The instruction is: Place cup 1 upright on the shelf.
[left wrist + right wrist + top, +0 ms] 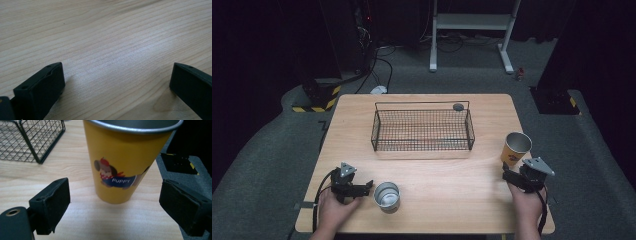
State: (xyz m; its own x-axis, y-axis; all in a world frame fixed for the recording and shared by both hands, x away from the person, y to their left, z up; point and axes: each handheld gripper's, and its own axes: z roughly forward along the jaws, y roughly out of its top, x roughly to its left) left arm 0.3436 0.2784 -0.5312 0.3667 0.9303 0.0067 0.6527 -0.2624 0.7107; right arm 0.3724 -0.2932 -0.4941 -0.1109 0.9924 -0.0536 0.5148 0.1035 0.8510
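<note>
A yellow paper cup (515, 148) with a cartoon puppy print stands upright near the table's right edge. In the right gripper view the cup (125, 167) sits just ahead of my right gripper (115, 207), whose jaws stand wide apart and short of its sides. That right gripper (508, 173) lies just in front of the cup, open. A silver metal cup (387, 196) stands at the front left. My left gripper (368, 187) points at it from the left, open. Bare wood lies between the spread jaws of the left gripper (117, 82).
A black wire basket (422, 145) sits in the middle of the wooden table (447, 180), its corner (30, 140) to the left of the yellow cup. A small grey disc (458, 106) lies behind the basket. Dark floor and equipment stands surround the table.
</note>
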